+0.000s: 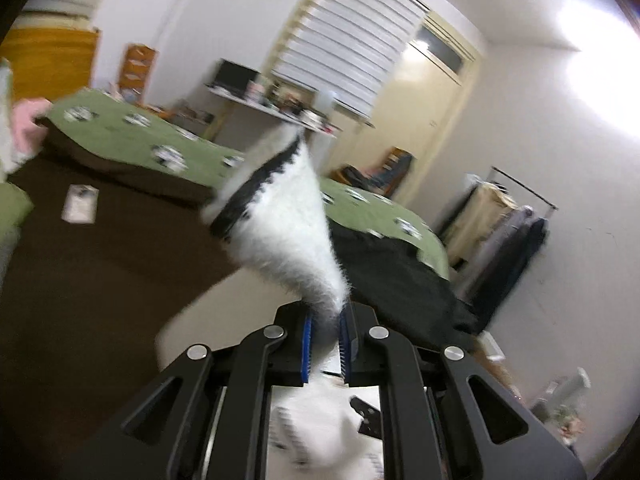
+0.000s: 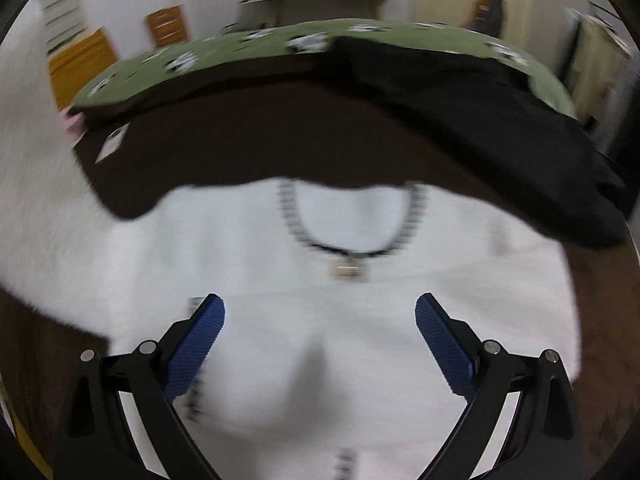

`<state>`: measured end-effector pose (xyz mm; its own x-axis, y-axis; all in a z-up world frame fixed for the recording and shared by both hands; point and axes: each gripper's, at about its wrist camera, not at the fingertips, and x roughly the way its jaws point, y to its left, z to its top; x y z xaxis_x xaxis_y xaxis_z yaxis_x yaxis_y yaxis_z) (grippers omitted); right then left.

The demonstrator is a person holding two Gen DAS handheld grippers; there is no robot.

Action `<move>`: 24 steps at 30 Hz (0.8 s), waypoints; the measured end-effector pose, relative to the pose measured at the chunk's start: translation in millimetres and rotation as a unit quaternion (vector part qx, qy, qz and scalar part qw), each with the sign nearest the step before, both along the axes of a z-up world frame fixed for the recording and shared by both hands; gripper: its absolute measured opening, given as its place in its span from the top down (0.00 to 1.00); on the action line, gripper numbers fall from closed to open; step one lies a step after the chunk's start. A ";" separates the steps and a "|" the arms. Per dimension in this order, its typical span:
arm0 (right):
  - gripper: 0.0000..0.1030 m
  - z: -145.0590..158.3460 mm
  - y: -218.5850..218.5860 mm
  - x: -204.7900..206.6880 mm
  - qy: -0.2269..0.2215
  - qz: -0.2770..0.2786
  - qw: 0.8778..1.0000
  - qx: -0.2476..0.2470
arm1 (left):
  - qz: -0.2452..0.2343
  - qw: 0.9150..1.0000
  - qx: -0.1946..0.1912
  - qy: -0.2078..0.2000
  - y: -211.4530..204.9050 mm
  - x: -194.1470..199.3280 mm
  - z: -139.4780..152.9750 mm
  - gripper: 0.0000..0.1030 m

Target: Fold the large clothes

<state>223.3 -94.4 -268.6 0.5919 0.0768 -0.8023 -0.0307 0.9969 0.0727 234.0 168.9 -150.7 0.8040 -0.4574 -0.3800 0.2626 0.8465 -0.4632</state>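
A fluffy white sweater [image 2: 320,312] with black-and-white trim lies on the brown bed cover [image 2: 240,136], its neckline [image 2: 348,248] facing away from me. My left gripper [image 1: 325,320] is shut on a sleeve of the sweater [image 1: 288,220] and holds it lifted, so its black-trimmed cuff stands up in the left wrist view. My right gripper [image 2: 320,320] is open and empty, hovering over the sweater's body below the neckline.
A black garment [image 2: 480,128] lies on the bed at the right, also in the left wrist view [image 1: 400,272]. A green patterned blanket [image 2: 280,44] covers the far side. A small white card [image 1: 80,204] lies on the cover. A clothes rack [image 1: 504,216] stands by the wall.
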 end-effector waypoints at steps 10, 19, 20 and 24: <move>0.08 -8.1 -137.1 -49.9 0.018 -0.141 0.987 0.075 | -0.096 0.994 0.039 0.036 -152.8 21.5 -67.0 0.87; 0.08 -41.8 -186.0 -77.6 0.044 -0.170 0.982 0.072 | -0.145 0.975 0.076 0.152 -236.4 27.1 -193.5 0.87; 0.08 -42.7 -188.9 -78.8 0.043 -0.171 0.982 0.071 | -0.148 0.973 0.080 0.160 -240.4 24.9 -201.9 0.87; 0.08 -45.0 -199.6 -81.4 0.039 -0.175 0.981 0.070 | -0.153 0.968 0.082 0.179 -245.9 19.6 -216.1 0.86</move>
